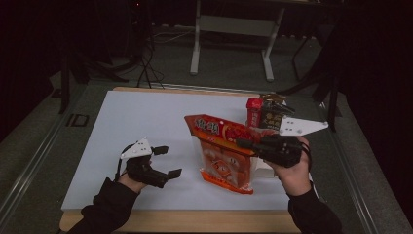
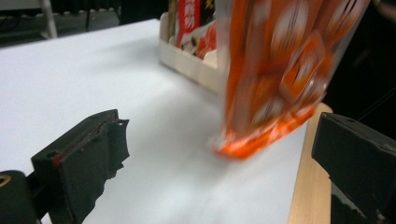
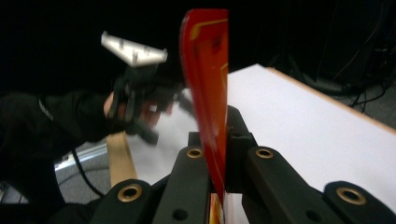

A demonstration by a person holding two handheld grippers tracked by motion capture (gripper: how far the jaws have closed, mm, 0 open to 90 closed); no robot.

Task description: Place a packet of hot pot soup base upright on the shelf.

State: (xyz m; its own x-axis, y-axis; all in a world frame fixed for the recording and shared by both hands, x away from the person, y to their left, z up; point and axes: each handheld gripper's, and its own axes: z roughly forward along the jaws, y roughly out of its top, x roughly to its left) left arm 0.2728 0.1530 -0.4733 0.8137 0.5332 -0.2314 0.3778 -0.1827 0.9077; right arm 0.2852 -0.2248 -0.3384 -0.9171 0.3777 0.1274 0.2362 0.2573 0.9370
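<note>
An orange-red snack bag hangs upright over the right half of the white table, its lower edge close to the surface. My right gripper is shut on the bag's side; in the right gripper view the jaws pinch the thin red edge of the bag. My left gripper is open to the left of the bag, near the table's front, with nothing between its jaws. In the left gripper view the bag stands ahead, beyond the wide-apart jaws, and is blurred.
A low wooden tray stands behind the bag with a red packet and a dark packet upright in it. The table's wooden front edge runs close to my left gripper. A metal stand is on the floor beyond.
</note>
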